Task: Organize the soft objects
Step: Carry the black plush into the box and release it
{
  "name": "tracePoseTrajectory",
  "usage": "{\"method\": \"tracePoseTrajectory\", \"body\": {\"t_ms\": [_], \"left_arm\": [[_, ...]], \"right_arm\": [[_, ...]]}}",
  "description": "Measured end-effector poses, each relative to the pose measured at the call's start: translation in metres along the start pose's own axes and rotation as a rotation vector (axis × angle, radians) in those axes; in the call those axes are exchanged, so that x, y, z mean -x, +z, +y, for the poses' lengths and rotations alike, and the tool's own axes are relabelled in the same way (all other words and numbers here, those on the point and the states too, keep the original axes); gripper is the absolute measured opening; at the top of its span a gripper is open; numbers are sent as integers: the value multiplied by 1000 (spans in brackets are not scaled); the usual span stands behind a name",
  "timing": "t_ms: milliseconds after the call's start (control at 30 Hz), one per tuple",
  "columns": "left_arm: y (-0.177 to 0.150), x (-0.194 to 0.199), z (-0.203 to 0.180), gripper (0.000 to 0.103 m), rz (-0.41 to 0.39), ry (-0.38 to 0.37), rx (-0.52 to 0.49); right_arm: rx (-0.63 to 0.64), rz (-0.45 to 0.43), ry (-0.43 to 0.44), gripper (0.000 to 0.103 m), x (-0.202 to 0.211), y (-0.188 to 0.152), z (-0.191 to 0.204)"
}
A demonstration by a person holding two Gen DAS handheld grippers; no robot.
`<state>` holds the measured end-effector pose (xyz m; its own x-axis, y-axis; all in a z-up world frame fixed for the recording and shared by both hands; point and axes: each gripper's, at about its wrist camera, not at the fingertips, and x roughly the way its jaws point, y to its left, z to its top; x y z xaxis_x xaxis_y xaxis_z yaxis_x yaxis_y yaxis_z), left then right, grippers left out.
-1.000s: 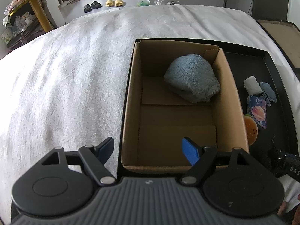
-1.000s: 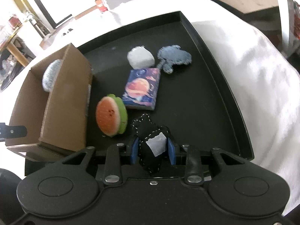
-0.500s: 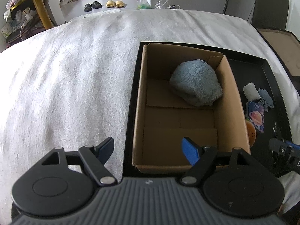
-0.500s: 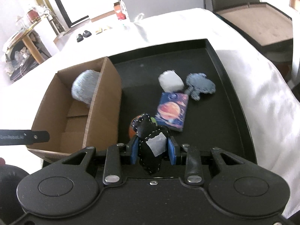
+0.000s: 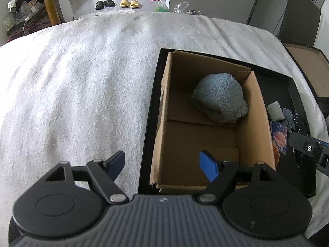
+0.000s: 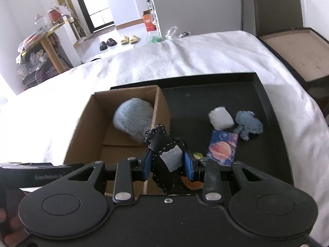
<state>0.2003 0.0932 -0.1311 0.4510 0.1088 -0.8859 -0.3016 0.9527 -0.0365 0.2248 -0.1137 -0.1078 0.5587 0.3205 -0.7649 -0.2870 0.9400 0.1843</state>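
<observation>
My right gripper (image 6: 167,162) is shut on a black stitched soft toy (image 6: 164,156) with a grey patch, held above the near right wall of the cardboard box (image 6: 82,127). The box (image 5: 162,111) stands at the left of a black tray (image 6: 273,123) and holds a blue-grey fluffy cloth (image 5: 220,99), also seen in the right wrist view (image 6: 131,119). On the tray lie a white pad (image 6: 221,117), a blue felt shape (image 6: 248,123), a planet-print pouch (image 6: 223,147) and an orange-green soft slice (image 6: 193,183), mostly hidden. My left gripper (image 5: 162,163) is open and empty at the box's near left corner.
The tray lies on a bed with a white textured cover (image 5: 82,82). A brown-lined tray (image 6: 298,51) lies off the bed at the right. Slippers (image 5: 117,3) and a cluttered table (image 5: 30,10) stand on the floor beyond.
My right gripper has lifted the black toy off the tray and moved left, to above the box's right wall. My left gripper has drawn back and left from the box, still open.
</observation>
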Motion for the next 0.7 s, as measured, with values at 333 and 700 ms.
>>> {"method": "tracePoseTrajectory", "body": {"t_ms": [333, 700], "left_arm": [[1, 1, 13, 71, -33, -46, 52], [4, -15, 25, 20, 17, -141, 116]], "right_arm": [[53, -22, 38, 33, -5, 19, 36], [132, -17, 69, 34, -18, 37, 75]]}}
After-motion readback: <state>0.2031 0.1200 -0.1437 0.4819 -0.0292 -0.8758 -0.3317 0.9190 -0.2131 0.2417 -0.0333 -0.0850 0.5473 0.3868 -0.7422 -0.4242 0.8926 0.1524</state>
